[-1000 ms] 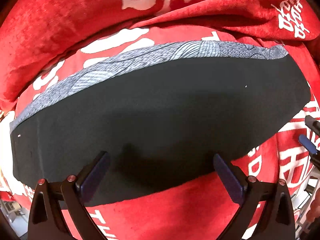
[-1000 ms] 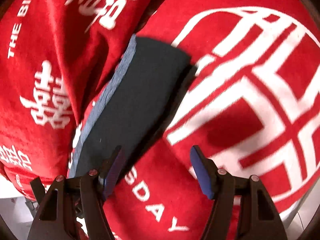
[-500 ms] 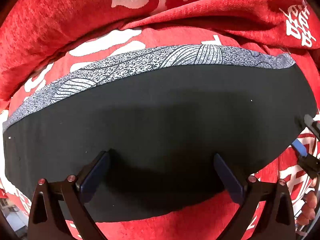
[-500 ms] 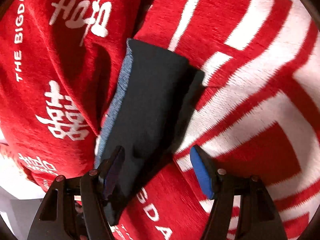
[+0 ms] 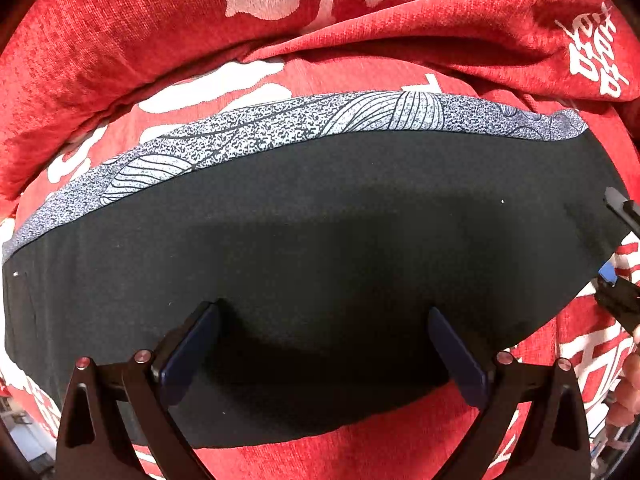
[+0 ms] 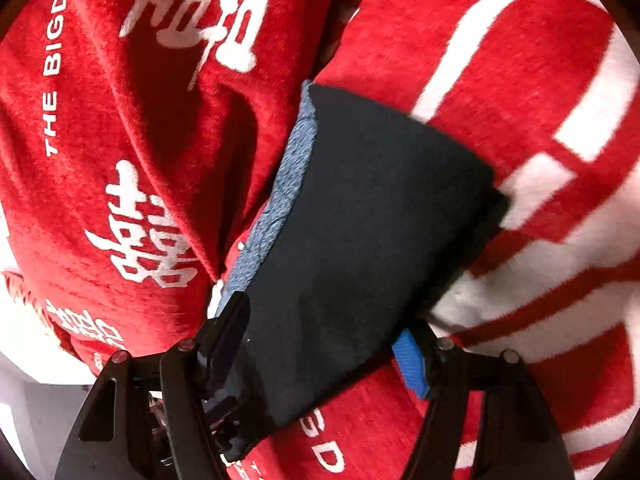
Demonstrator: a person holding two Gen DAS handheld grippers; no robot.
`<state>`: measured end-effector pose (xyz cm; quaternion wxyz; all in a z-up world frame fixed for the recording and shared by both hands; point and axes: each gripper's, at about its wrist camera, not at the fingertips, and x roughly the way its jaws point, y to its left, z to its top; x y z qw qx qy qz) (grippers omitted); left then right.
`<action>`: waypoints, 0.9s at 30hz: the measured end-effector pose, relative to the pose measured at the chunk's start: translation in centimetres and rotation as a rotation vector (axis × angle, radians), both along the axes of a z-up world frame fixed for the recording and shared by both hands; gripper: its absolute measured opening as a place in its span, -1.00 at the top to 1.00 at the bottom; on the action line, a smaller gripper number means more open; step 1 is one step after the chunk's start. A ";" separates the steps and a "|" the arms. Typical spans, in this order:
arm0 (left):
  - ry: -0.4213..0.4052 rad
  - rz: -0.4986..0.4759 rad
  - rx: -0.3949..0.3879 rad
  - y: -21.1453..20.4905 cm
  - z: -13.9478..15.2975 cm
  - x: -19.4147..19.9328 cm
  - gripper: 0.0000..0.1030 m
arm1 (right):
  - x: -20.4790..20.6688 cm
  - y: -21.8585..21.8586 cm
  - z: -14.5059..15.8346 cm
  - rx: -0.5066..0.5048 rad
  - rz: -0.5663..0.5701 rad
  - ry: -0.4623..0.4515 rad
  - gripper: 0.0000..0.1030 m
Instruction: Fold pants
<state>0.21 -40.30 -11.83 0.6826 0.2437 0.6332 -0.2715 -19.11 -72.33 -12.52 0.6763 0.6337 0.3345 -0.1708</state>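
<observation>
The pants (image 5: 320, 248) lie flat on the red cover (image 5: 120, 40), already folded into a long dark band with the patterned grey waistband (image 5: 280, 128) along the far edge. In my left view the long axis runs straight across, left to right, and the band fills nearly the whole width just ahead of my fingers. In my right view the same pants (image 6: 360, 240) run away from me lengthwise, narrow end near, the grey waistband (image 6: 288, 184) on their left side and the far short edge out toward the white stripes of the cover (image 6: 520, 80).

So my right claw (image 6: 320, 344) sits at one short end, looking down the length, while my left claw (image 5: 324, 344) faces the middle of the near long edge. For a fold along the length, I judge the right one better placed: it is at the end that would be carried over.

My right claw is spread wide, one finger on each side of the end of the pants. The fabric runs between them and seems to touch the dark left finger; the blue pad (image 6: 412, 364) on the right sits just at the cloth's edge. It is not clamped on anything. Its tips (image 5: 616, 280) show at the right rim of my left view, at that same end.

My left claw is also spread wide and holds nothing. Its fingertips hang over the near part of the pants; whether they touch the cloth I cannot tell.
</observation>
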 end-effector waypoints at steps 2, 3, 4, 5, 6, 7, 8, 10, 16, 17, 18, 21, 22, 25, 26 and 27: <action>0.001 0.001 0.001 0.3 -0.3 0.6 -1.00 | -0.4 -0.5 -0.2 0.025 -0.014 0.022 0.09; 0.001 0.003 0.002 0.3 -0.4 0.7 -1.00 | -0.7 -0.7 -0.4 0.034 -0.022 0.038 0.52; 0.002 0.003 0.004 0.3 -0.4 0.6 -1.00 | -1.1 -0.8 -0.4 0.048 -0.032 0.024 0.64; 0.002 0.003 0.005 0.2 -0.6 0.7 -1.00 | -1.3 -0.8 -0.4 0.056 -0.036 0.015 0.64; 0.003 0.002 0.006 0.2 -0.7 0.7 -1.00 | -1.5 -0.7 -0.2 0.046 -0.035 0.023 0.65; 0.004 0.002 0.007 0.0 -0.7 1.0 -1.00 | -1.6 -0.7 -0.1 0.038 -0.031 0.030 0.65; 0.005 0.001 0.007 0.0 -0.7 1.1 -1.00 | -1.6 -0.6 0.0 0.033 -0.028 0.033 0.65; 0.008 -0.002 0.010 -0.2 -0.8 1.6 -1.00 | -1.6 -0.7 -0.4 0.042 -0.027 0.043 0.59; 0.021 -0.006 0.022 -1.0 -0.7 2.1 -1.00 | -1.8 -0.8 -1.4 0.067 -0.040 0.049 0.54; 0.019 -0.006 0.023 -1.1 -0.7 2.1 -1.00 | -1.9 -0.8 -1.5 0.070 -0.040 0.046 0.53; 0.017 -0.004 0.024 -1.2 -0.7 2.1 -1.00 | -1.9 -0.8 -1.5 0.071 -0.038 0.043 0.52; 0.012 -0.002 0.023 -1.4 -0.7 2.2 -1.00 | -1.4 -0.7 -1.7 0.070 -0.015 0.033 0.44; 0.009 -0.004 0.022 -1.5 -0.7 2.2 -1.00 | -1.1 -0.7 -1.7 0.065 -0.005 0.031 0.38; 0.006 -0.006 0.020 -1.7 -0.8 2.2 -1.00 | 0.4 -0.6 -1.5 0.040 0.019 0.024 0.18; 0.007 -0.007 0.019 -1.8 -0.9 2.2 -1.00 | 0.9 -0.7 -1.6 0.030 0.024 0.026 0.16; 0.007 -0.009 0.018 -1.9 -1.0 2.2 -1.00 | 1.5 -0.7 -1.8 0.022 0.026 0.030 0.16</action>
